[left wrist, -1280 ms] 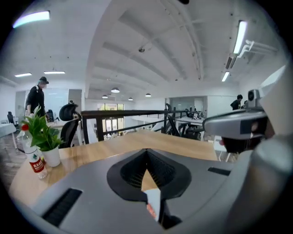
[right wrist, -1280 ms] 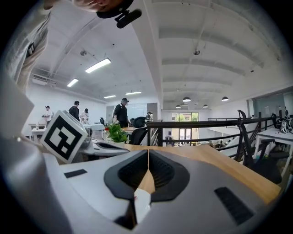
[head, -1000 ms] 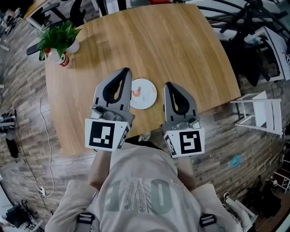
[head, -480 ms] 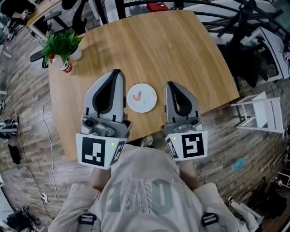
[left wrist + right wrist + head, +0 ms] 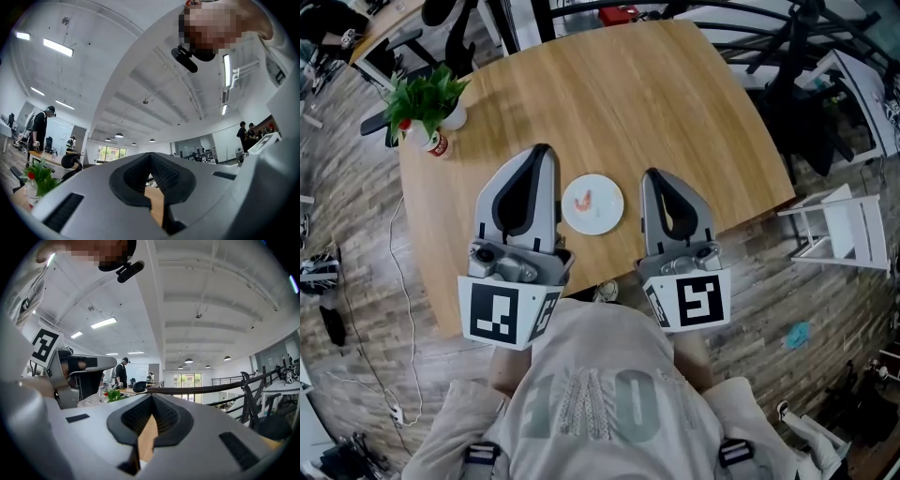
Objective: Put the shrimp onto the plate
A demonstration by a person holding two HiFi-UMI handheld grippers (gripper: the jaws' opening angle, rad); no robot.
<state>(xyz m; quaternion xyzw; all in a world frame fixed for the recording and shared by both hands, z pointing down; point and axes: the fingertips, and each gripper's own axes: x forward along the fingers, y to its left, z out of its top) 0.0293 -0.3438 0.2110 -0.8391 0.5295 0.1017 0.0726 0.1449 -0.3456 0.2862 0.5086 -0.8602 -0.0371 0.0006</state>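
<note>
A small white plate (image 5: 606,215) sits near the front edge of the round wooden table (image 5: 619,94). An orange-red shrimp (image 5: 583,199) lies on the plate's left half. My left gripper (image 5: 541,155) hovers left of the plate, raised toward the camera, jaws shut and holding nothing. To the plate's right, my right gripper (image 5: 653,178) is also shut and empty. In the left gripper view, the left gripper (image 5: 151,157) points up at the ceiling with only a sliver of table showing. The right gripper (image 5: 152,397) in the right gripper view does the same. Neither gripper view shows the plate.
A potted green plant (image 5: 422,92) with a red-and-white can (image 5: 437,143) beside it stands at the table's far left. A white folding chair (image 5: 842,234) is on the floor to the right. Black chairs and desks ring the far side. People stand in the background.
My left gripper has drawn back to the left and risen toward the camera, uncovering the plate's left edge. The right gripper has barely moved, and the shrimp stays on the plate.
</note>
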